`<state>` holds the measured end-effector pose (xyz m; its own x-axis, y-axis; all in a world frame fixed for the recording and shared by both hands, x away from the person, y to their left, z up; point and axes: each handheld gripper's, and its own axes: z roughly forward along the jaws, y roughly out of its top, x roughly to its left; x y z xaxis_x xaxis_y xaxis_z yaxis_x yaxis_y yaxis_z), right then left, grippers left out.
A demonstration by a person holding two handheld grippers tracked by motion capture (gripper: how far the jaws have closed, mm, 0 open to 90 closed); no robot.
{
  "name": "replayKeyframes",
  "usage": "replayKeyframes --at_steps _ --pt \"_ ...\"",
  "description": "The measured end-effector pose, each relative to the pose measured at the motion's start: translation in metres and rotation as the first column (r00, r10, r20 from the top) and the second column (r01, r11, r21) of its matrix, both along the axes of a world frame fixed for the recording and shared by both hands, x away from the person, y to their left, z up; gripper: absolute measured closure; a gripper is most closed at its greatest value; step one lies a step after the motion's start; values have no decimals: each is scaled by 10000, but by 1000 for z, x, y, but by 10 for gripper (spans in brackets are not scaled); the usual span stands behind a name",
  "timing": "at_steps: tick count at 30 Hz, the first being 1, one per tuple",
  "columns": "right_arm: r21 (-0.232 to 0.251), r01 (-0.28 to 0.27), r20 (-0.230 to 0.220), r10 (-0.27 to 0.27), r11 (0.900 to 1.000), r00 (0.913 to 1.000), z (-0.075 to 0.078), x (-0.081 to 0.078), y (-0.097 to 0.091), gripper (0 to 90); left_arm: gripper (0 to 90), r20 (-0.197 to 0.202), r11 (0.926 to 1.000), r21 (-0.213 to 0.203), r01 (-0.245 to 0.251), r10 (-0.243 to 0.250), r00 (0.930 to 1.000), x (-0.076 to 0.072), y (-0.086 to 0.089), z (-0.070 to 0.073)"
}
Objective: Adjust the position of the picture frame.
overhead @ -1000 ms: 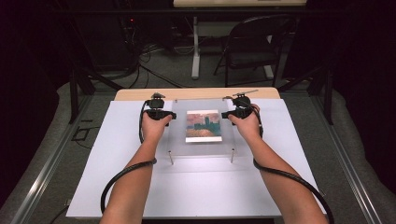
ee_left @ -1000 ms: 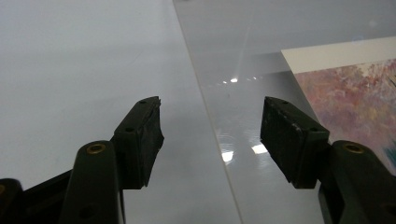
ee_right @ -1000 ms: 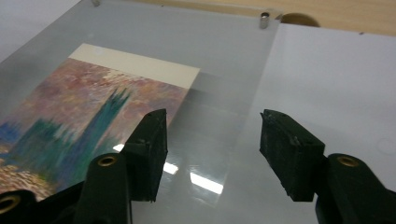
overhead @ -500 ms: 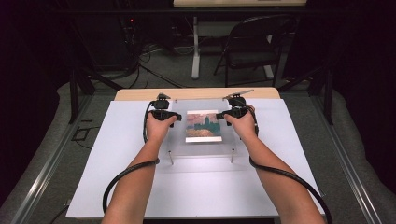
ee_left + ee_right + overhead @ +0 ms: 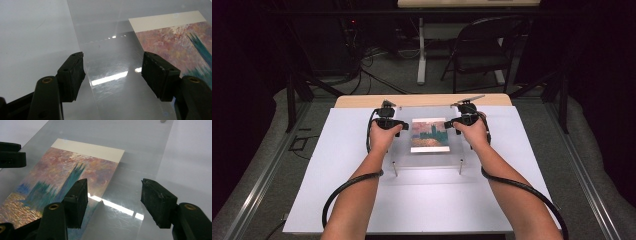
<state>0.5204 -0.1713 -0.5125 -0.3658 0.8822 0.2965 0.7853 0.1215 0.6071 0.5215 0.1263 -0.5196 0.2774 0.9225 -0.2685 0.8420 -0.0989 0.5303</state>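
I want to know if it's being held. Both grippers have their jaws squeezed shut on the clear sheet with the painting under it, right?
No. The left gripper and right gripper hover with jaws open over the clear sheet; both gripper views show it. The painting is indeed under it.

a black folding chair sits beyond the white table, cables snaking across the grey floor.

High view looks forward and down from above the counter's near edge. The two gripper views sit low and close, facing inward from opposite sides; all three share the clear sheet and painted print.
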Motion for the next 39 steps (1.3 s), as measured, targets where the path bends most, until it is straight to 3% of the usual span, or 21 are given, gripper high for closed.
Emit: replayKeyframes --at_steps 6,9,12,15,20,26,32,39 --pt "-157 68 -273 -72 9999 9996 1 1 -4 366 333 -18 10000 53 19 -19 10000 1 -1 0" --pt "-351 -53 -661 30 9994 9978 -5 2 -5 353 324 -23 10000 95 26 -26 10000 1 -2 0" --pt "-2 103 -748 -103 9999 9971 -10 2 -6 329 317 -50 9999 148 66 -66 10000 1 -3 0" --pt "26 98 -735 -96 9999 9972 -11 4 -6 324 315 -25 9999 112 70 -70 10000 1 -3 0" --pt "92 123 -932 -114 9999 9956 -11 5 -7 315 292 -235 9995 -308 -46 39 9997 4 1 -3" --pt "789 227 -1293 -124 9966 9915 -17 7 -10 297 271 -413 9969 -772 -149 118 9991 5 4 -6" --pt "768 278 -1221 -182 9967 9923 -17 7 -8 278 227 -735 9930 -1172 -126 39 9973 5 4 -10" --pt "752 332 -1274 -234 9966 9916 -17 7 -7 275 225 -778 9941 -1081 -127 43 9970 5 2 -8"
